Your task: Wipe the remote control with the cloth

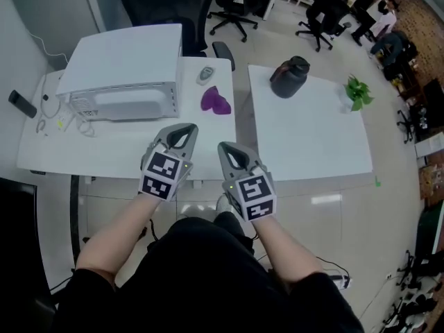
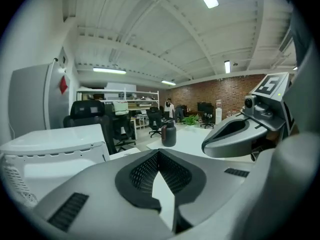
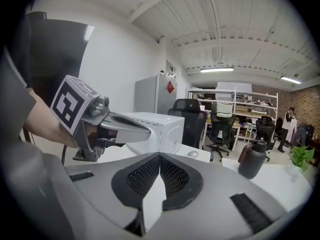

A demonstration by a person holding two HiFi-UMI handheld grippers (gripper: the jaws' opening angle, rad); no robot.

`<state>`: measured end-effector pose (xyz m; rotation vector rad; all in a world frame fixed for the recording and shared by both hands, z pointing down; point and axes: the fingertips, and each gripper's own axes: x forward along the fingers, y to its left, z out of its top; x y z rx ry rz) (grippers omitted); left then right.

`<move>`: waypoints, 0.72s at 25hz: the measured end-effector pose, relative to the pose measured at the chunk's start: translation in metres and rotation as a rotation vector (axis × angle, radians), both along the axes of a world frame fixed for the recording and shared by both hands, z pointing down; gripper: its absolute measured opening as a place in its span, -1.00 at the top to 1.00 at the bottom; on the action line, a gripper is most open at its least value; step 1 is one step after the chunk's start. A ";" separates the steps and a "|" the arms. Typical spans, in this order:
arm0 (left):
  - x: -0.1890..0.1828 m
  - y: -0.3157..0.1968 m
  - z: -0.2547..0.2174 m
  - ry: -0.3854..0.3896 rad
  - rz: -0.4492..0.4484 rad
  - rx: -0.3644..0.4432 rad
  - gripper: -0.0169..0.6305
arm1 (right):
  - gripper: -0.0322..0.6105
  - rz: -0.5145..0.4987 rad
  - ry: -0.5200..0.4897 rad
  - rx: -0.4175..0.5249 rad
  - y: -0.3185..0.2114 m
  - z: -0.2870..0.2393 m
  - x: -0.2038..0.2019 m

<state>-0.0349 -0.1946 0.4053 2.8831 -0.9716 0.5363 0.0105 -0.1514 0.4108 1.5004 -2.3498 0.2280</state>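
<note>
A crumpled purple cloth (image 1: pixel 215 100) lies on the left white table (image 1: pixel 118 151). A small grey remote control (image 1: pixel 205 75) sits just behind it, apart from it; in the right gripper view the remote (image 3: pixel 193 154) is a small grey disc. My left gripper (image 1: pixel 184 132) hovers over the table's front edge, jaws shut and empty, well short of the cloth. My right gripper (image 1: pixel 227 149) is beside it, also shut with nothing held. In each gripper view the own pads meet: left gripper (image 2: pixel 159 153), right gripper (image 3: pixel 160 156).
A big white appliance (image 1: pixel 125 68) fills the left table's back. Cables (image 1: pixel 62 120) and a black handset (image 1: pixel 22 103) lie at its left end. A second white table (image 1: pixel 312 137) on the right carries a black bottle (image 1: pixel 288 76) and a small plant (image 1: pixel 358 92). Office chairs stand behind.
</note>
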 end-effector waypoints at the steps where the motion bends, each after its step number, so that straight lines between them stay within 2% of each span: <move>1: 0.004 -0.007 0.001 0.000 -0.003 -0.005 0.94 | 0.85 0.003 0.003 -0.006 -0.005 0.002 0.003; 6: 0.027 -0.050 0.013 0.005 -0.052 -0.027 0.94 | 0.84 -0.009 0.009 -0.036 -0.038 0.016 0.021; 11: 0.061 -0.111 0.036 -0.030 -0.123 -0.039 0.94 | 0.82 -0.059 0.002 -0.095 -0.085 0.043 0.045; 15: 0.093 -0.172 0.070 -0.072 -0.189 -0.092 0.73 | 0.81 -0.103 -0.006 -0.143 -0.133 0.069 0.072; 18: 0.108 -0.224 0.107 -0.102 -0.263 -0.155 0.49 | 0.77 -0.133 -0.013 -0.174 -0.167 0.091 0.088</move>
